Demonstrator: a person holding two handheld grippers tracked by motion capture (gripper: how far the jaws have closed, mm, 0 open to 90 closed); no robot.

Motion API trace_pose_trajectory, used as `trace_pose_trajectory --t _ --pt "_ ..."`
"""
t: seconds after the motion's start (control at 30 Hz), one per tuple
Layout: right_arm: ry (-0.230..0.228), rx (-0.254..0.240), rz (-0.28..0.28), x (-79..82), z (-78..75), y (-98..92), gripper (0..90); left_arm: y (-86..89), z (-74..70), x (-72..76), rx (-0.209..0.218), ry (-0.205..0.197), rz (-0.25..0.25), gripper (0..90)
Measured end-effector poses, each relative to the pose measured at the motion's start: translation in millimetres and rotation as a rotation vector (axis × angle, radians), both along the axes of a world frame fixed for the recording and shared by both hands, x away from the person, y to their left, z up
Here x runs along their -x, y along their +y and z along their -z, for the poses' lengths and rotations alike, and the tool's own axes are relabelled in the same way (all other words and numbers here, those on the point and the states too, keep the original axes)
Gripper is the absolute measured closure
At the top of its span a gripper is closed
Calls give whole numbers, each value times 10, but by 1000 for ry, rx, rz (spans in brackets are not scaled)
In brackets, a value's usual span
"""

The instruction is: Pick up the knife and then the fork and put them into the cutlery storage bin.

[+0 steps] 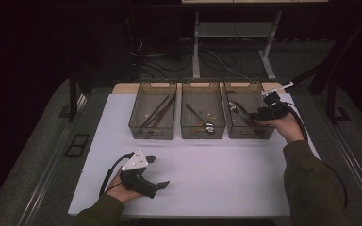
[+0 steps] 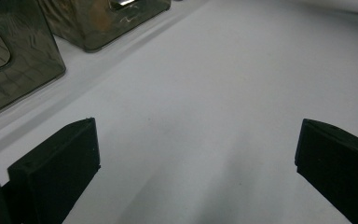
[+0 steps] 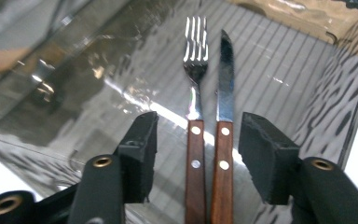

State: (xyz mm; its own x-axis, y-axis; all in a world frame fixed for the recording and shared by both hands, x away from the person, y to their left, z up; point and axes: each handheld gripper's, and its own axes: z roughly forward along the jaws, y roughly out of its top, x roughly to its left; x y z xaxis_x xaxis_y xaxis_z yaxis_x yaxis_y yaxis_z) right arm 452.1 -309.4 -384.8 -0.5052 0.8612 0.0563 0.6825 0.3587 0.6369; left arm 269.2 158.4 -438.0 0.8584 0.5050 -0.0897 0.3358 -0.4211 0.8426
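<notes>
A person seated at a white-topped table (image 1: 207, 183) works with a black two-jaw tool in each hand. The right gripper (image 3: 198, 140), held over the right-hand smoky translucent plastic bin (image 1: 259, 133) at the far side of the table, has its jaws parted, with neither pad touching anything. Lying on the ribbed floor of that bin, in the gap between the jaws, are a steel fork with a riveted wooden handle (image 3: 195, 84) and a steel knife with a matching riveted wooden handle (image 3: 224, 93). The two lie side by side, handles toward the gripper and tips pointing away, the fork to the left of the knife in the right gripper view, their handles almost touching.

The left gripper (image 1: 153, 172) sits low over the near left part of the table, well apart from the bins, its jaws spread wide with only bare white surface between them.

Three bins stand in a row along the far edge. The left-hand bin (image 1: 153, 133) holds dark chopsticks (image 1: 159, 110), lying slantwise. The middle bin (image 1: 202, 134) holds a steel spoon (image 1: 202, 121), its bowl toward the near wall.
</notes>
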Motion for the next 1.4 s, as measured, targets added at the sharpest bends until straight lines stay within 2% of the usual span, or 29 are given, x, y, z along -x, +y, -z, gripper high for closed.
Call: trace_pose_trajectory --t 0.07,0.2,0.3,0.5,0.6,0.67,0.73,1.17,1.4 --pt "-9 -23 0 26 -15 -12 434 -1 3 -1 5 1 -4 0" --pt "-35 -27 -11 86 -38 -11 376 -5 5 -2 8 4 -8 0" --pt "-33 -55 -27 122 -66 -9 331 -5 4 -4 7 6 -10 0" --pt "-69 -96 -17 197 -137 4 259 -6 2 -10 14 6 -16 0" --pt "-102 -127 -9 239 -147 8 182 -3 4 -13 12 5 -15 0" --pt "-115 -127 -3 284 -157 16 178 8 0 -21 9 5 -13 0" --pt "-125 -133 -3 318 -155 16 135 16 -1 -28 8 5 -10 0" --pt "-195 -119 -55 630 -135 100 119 45 7 -59 15 10 -17 0" --pt "-220 -159 -82 828 -105 131 119 40 8 -57 10 10 -15 0"
